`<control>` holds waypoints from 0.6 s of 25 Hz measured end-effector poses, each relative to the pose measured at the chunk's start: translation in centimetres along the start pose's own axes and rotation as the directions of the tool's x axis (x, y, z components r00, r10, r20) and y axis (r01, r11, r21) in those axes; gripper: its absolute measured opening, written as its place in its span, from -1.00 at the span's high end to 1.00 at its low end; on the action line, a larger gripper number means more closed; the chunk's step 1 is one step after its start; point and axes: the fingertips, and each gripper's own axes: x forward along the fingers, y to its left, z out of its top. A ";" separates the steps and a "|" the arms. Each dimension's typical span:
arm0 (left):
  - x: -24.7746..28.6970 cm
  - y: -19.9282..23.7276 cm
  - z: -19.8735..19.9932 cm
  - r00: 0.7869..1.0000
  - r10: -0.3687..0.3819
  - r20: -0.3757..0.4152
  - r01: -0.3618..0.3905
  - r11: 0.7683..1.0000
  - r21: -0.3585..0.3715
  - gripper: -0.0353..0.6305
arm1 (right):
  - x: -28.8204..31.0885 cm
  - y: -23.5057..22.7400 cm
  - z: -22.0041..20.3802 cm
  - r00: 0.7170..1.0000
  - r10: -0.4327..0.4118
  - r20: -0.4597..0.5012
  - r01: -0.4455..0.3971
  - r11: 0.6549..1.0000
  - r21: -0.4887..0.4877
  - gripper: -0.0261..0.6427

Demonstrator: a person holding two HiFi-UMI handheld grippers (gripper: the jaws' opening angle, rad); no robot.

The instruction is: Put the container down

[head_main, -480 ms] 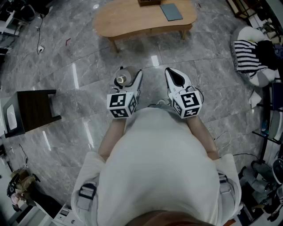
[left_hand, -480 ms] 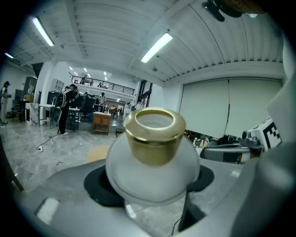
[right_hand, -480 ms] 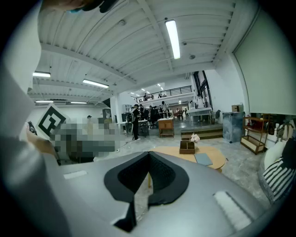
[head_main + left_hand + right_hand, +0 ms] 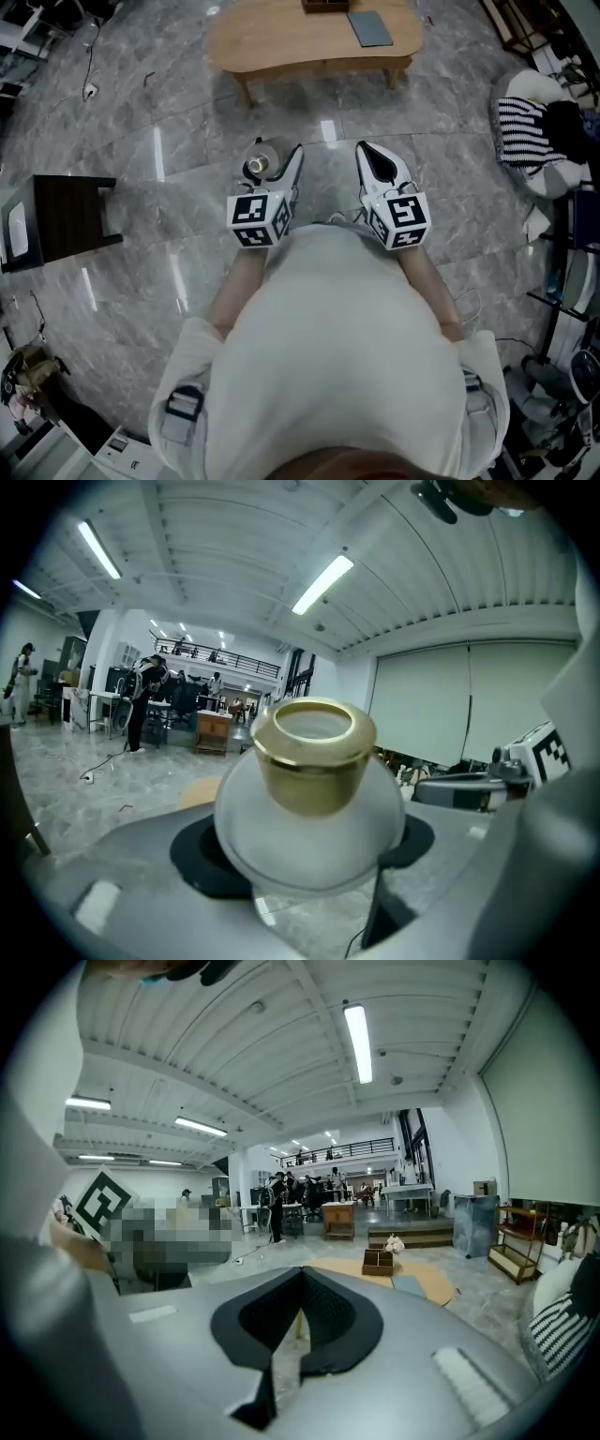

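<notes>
The container (image 4: 260, 161) is a round frosted white jar with a gold neck, held upright and well above the floor. My left gripper (image 4: 272, 173) is shut on it. In the left gripper view the jar (image 4: 309, 822) fills the middle, its gold rim (image 4: 314, 752) on top, with the black pads (image 4: 202, 855) pressed against its sides. My right gripper (image 4: 375, 161) hovers beside it at the same height, shut and holding nothing. In the right gripper view its jaws (image 4: 298, 1283) meet with only a thin slit between the pads.
A low oval wooden table (image 4: 281, 42) stands ahead, bearing a grey-blue book (image 4: 367, 26) and a small box (image 4: 379, 1261). A dark side table (image 4: 66, 217) is at the left. Striped cloth and clutter (image 4: 525, 122) lie at the right. The floor is grey marble tile.
The scene has slid slightly in the head view, the wooden table nearer the top edge. Both grippers keep the same pose and the container stays gripped.
</notes>
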 end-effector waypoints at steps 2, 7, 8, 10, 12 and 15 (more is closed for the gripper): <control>-0.1 -0.4 -0.2 1.000 0.006 0.008 -0.006 1.000 -0.002 -0.13 | -0.2 -0.1 -0.4 1.000 0.023 -0.010 -0.023 1.000 0.000 0.93; 0.6 -1.6 -0.7 1.000 0.005 0.013 -0.005 1.000 -0.001 -0.13 | -0.7 -0.8 -1.2 1.000 0.021 -0.013 -0.021 1.000 0.016 0.93; 0.8 -1.8 -0.7 1.000 0.004 0.009 -0.004 1.000 -0.003 -0.12 | -0.7 -1.1 -1.2 1.000 0.014 -0.016 -0.014 1.000 0.020 0.93; 1.2 -2.0 -0.8 1.000 0.002 -0.001 -0.002 1.000 -0.006 -0.12 | -0.7 -1.7 -1.3 1.000 -0.004 -0.022 0.005 0.999 0.040 0.93; 1.7 -2.2 -0.7 1.000 0.001 -0.010 -0.001 1.000 -0.011 -0.12 | -0.6 -2.4 -1.2 1.000 -0.019 -0.025 0.021 0.998 0.064 0.93; 2.6 -2.1 -0.4 1.000 0.003 -0.015 -0.003 1.000 -0.018 -0.12 | -0.2 -3.1 -1.2 0.999 -0.018 -0.035 0.021 0.997 0.080 0.93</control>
